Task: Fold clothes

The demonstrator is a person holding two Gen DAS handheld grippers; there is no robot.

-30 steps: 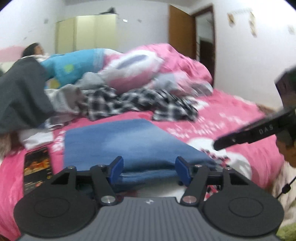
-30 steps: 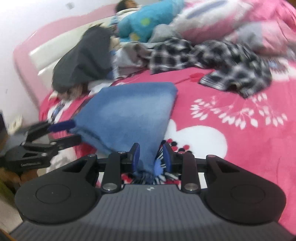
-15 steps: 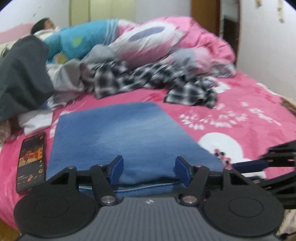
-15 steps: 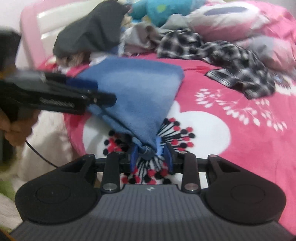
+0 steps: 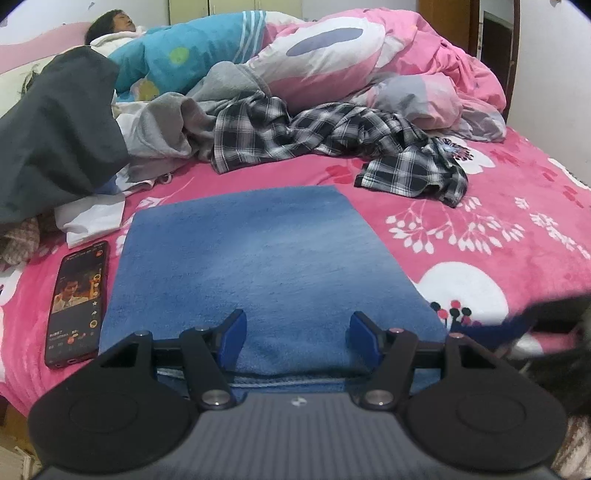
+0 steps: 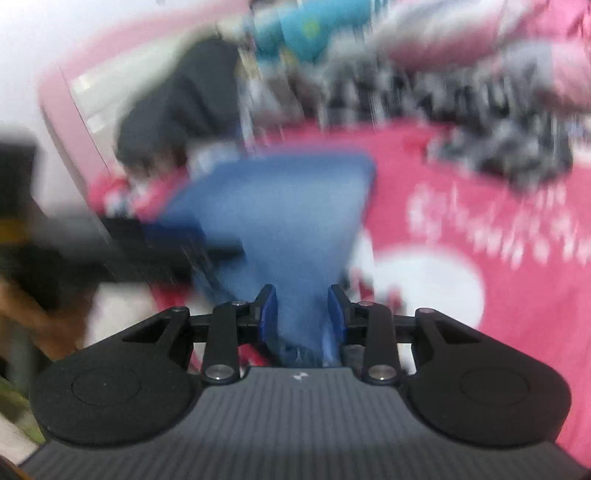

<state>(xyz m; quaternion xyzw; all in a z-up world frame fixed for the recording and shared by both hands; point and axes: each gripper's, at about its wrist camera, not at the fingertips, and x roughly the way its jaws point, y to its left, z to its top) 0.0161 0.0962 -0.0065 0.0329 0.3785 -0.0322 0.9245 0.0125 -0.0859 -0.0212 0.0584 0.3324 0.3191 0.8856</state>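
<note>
Lying flat on the pink flowered bed (image 5: 517,206), the blue garment (image 5: 258,258) already made a tidy rectangle, several layers showing at its near edge, so that piece looked well on in its folding, though whether another fold was due I could not judge. The left gripper (image 5: 297,334) sat at that near edge with its blue fingers (image 5: 232,336) spread wide, the cloth passing between them without being pinched. The right gripper (image 6: 301,314) was at the garment's near right corner; its view was badly smeared, but the fingers (image 6: 267,314) appeared parted a moderate way, with the bunched corner between them and probably not clamped. A good deal of the work seemed left: a checked shirt (image 5: 332,140) lay crumpled beyond the blue piece, a grey garment (image 5: 173,125) was heaped beside it, and a dark one (image 5: 55,129) slumped at the left. A phone (image 5: 75,302) lay just beside the blue garment's left edge, and a person (image 5: 110,22) was lying under bedding at the far end.
</note>
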